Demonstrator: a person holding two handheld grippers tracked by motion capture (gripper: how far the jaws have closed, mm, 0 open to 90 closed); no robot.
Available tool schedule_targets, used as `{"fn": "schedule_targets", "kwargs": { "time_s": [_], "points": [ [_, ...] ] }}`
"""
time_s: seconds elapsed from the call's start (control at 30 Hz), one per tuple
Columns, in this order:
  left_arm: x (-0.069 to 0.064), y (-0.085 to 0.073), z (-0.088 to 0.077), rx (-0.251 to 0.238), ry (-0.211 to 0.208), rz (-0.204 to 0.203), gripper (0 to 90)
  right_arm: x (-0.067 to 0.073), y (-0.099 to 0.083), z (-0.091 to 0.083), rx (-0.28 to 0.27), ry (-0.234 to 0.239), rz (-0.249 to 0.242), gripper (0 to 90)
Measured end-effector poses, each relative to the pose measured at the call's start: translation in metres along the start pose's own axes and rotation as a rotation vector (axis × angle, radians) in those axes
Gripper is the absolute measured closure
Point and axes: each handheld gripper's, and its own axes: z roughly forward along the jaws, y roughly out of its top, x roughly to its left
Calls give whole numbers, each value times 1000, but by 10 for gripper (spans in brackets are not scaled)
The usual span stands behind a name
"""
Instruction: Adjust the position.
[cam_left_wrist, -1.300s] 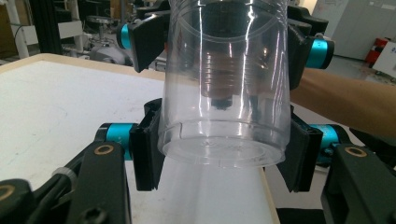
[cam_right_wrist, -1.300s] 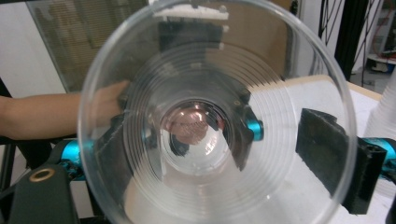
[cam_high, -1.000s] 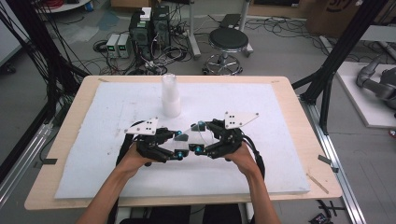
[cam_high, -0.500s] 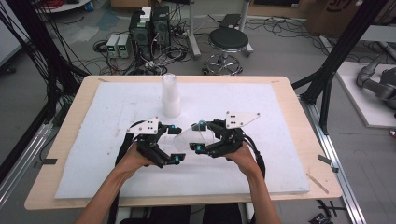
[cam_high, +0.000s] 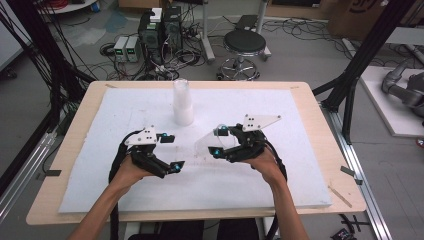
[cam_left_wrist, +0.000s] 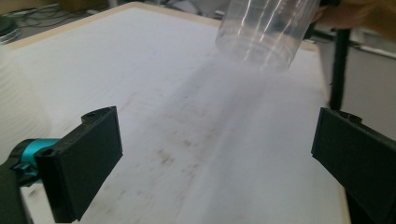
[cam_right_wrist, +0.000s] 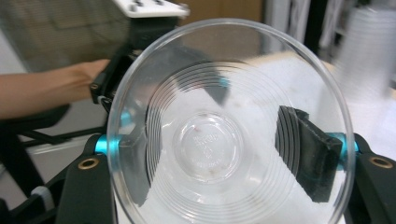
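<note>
the clear plastic cup (cam_right_wrist: 224, 126) looks very light and thin-walled, so it should flex or crack under a hard squeeze, and its smooth sides are likely slippery; a gentle pinch across the ribbed lower wall, where the right hand-held gripper (cam_high: 218, 141) has it now, seems the safest place, as the rings stiffen it there. that gripper is clamped on the cup, 1 pad on each side of the wall, and carries it on its side above the white surface (cam_high: 300, 125), mouth turned back toward the hand. in the high view it sits right of centre, at about 5 o'clock from the stack of white cups (cam_high: 183, 102).

the left hand-held gripper (cam_high: 170, 151) has just been opening and now stands wide with nothing between its jaws, at about 9 o'clock from the held cup.

the cup is transparent, tapered, with concentric rings near a round base; the faint marks on the base may be moulded lettering, too blurred to read.
</note>
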Motion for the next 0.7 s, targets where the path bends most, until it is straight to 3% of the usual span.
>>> {"fn": "schedule_targets", "kwargs": {
  "time_s": [0.03,0.13,0.17,0.23,0.27,0.3,0.33,0.37,0.43,0.47,0.53,0.57,0.7],
  "points": [
    [1,-4,-4,4,31,3,18,-3,2,-1,49,-47,28,325],
    [8,-22,-18,2,157,-21,18,-10,4,-3,116,-117,60,326],
    [8,-22,-18,2,157,-21,18,-10,4,-3,116,-117,60,326],
    [10,-30,-24,3,217,-35,18,-14,6,-4,159,-156,85,328],
    [10,-34,-27,3,247,-42,18,-16,7,-4,190,-180,92,329],
    [10,-40,-31,6,297,-42,18,-20,10,-3,260,-218,104,329],
    [10,-40,-31,6,297,-42,19,-20,10,-3,260,-218,104,329],
    [10,-45,-33,6,338,-38,19,-23,12,-1,311,-250,117,329],
    [11,-52,-37,1,377,-51,19,-24,13,-1,341,-271,111,330],
    [12,-57,-39,-2,399,-60,19,-26,16,2,412,-315,106,330],
    [13,-64,-42,-12,419,-72,19,-26,16,3,430,-327,111,331],
    [14,-67,-44,-21,423,-86,19,-27,18,5,467,-354,104,331],
    [20,-77,-48,-60,397,-145,19,-27,21,10,489,-368,104,332]
  ]
}}
